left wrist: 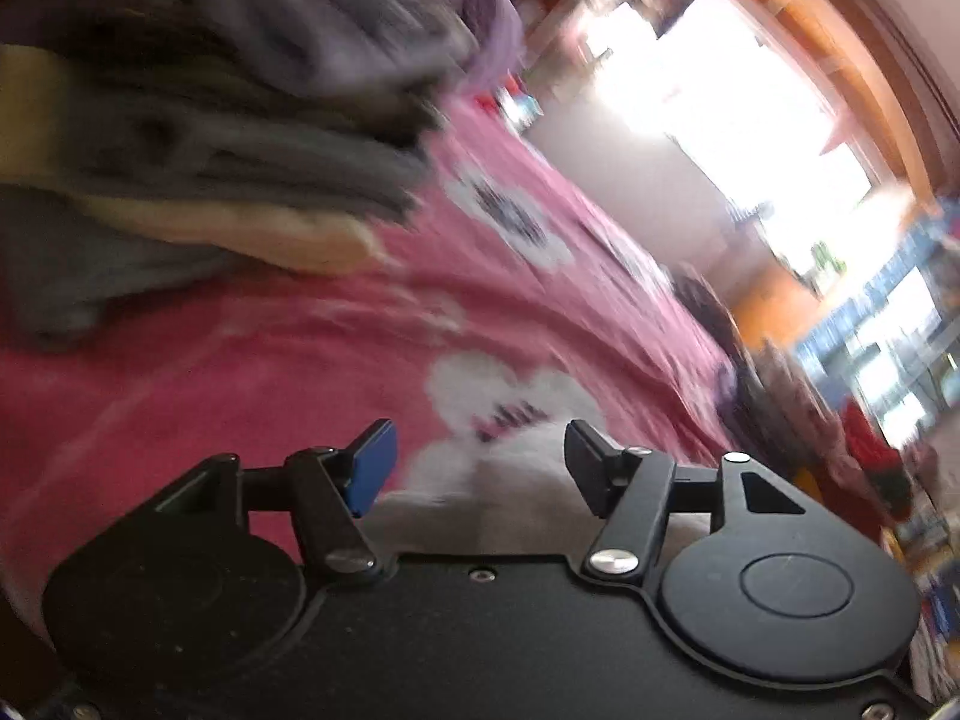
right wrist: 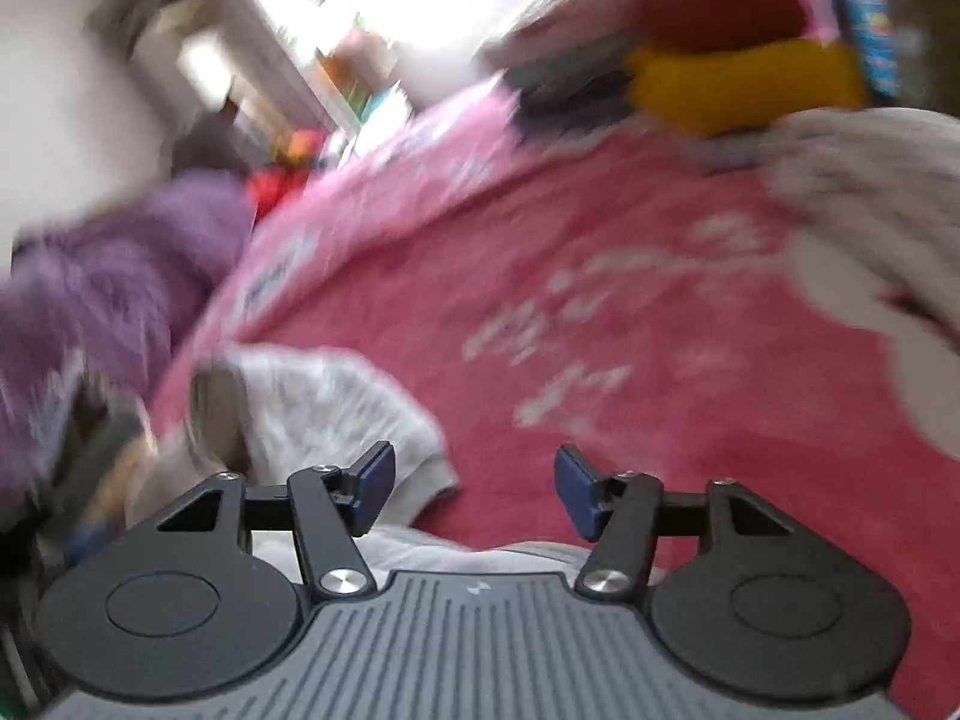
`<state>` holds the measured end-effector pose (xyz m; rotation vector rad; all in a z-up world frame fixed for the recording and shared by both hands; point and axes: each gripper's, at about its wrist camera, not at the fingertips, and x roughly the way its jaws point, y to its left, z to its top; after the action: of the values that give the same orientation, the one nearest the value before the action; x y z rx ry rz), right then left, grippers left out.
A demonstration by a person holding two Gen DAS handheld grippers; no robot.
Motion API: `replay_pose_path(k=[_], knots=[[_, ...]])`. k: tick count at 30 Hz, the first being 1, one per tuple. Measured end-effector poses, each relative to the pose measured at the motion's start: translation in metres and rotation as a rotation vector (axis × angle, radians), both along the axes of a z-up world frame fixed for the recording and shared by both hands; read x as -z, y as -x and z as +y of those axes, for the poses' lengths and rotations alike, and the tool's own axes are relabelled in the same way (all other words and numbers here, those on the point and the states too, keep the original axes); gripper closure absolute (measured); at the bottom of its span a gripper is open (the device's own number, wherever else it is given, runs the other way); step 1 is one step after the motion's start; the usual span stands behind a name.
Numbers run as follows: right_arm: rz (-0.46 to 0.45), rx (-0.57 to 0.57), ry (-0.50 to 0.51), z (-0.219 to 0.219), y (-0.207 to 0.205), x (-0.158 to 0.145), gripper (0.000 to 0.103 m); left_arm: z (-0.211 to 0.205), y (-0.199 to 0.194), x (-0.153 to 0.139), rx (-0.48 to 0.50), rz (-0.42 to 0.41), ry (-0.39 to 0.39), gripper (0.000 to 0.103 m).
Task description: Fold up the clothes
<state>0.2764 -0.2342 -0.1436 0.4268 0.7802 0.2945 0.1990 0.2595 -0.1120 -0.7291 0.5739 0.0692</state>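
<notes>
Both views are blurred by motion. My left gripper (left wrist: 480, 468) is open just above a pink bedspread (left wrist: 270, 372) with white flower prints, and a light grey garment (left wrist: 516, 498) lies under its fingers. A stack of folded clothes (left wrist: 228, 168) in grey, beige and purple rises at the upper left. My right gripper (right wrist: 474, 489) is open too, with nothing between its fingers. The light grey garment (right wrist: 336, 402) lies crumpled beneath its left finger, on the pink bedspread (right wrist: 600, 228). A purple garment (right wrist: 120, 276) sits at the left.
A white-grey fluffy cloth (right wrist: 870, 192) lies at the right, with yellow (right wrist: 744, 87) and red (right wrist: 720, 12) items behind it. Bright windows (left wrist: 738, 102) and room clutter lie beyond the bed's far edge. A red object (left wrist: 870, 450) sits off the bed's right side.
</notes>
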Motion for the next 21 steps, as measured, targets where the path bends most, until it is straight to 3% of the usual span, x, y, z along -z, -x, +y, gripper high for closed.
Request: replay_pose_path(k=[4, 7, 9, 11, 12, 13, 14, 17, 21], knots=[[0.065, -0.073, 0.097, 0.040, -0.035, 0.016, 0.034, -0.007, -0.044, 0.006, 0.082, 0.048, -0.029, 0.036], [0.081, -0.136, 0.171, 0.061, -0.052, 0.028, 0.026, -0.005, -0.069, 0.027, 0.123, 0.104, 0.033, 0.037], [0.042, -0.174, 0.247, 0.069, -0.050, 0.030, 0.028, -0.006, -0.081, 0.040, 0.154, 0.143, 0.068, 0.037], [0.002, -0.218, 0.287, 0.075, -0.045, 0.030, 0.050, -0.009, -0.091, 0.051, 0.191, 0.166, 0.106, 0.040], [-0.013, -0.237, 0.291, 0.077, -0.043, 0.029, 0.067, -0.013, -0.095, 0.052, 0.219, 0.159, 0.097, 0.055], [-0.020, -0.248, 0.281, 0.076, -0.043, 0.026, 0.080, -0.019, -0.099, 0.051, 0.252, 0.155, 0.068, 0.067], [-0.027, -0.259, 0.270, 0.075, -0.043, 0.024, 0.087, -0.025, -0.101, 0.047, 0.278, 0.147, 0.030, 0.071], [-0.095, -0.272, 0.294, 0.071, -0.038, 0.008, 0.091, -0.048, -0.101, 0.032, 0.362, 0.064, -0.075, 0.083], [-0.284, -0.203, 0.404, 0.052, -0.033, -0.039, 0.091, -0.085, -0.083, -0.010, 0.378, -0.162, -0.440, 0.086]])
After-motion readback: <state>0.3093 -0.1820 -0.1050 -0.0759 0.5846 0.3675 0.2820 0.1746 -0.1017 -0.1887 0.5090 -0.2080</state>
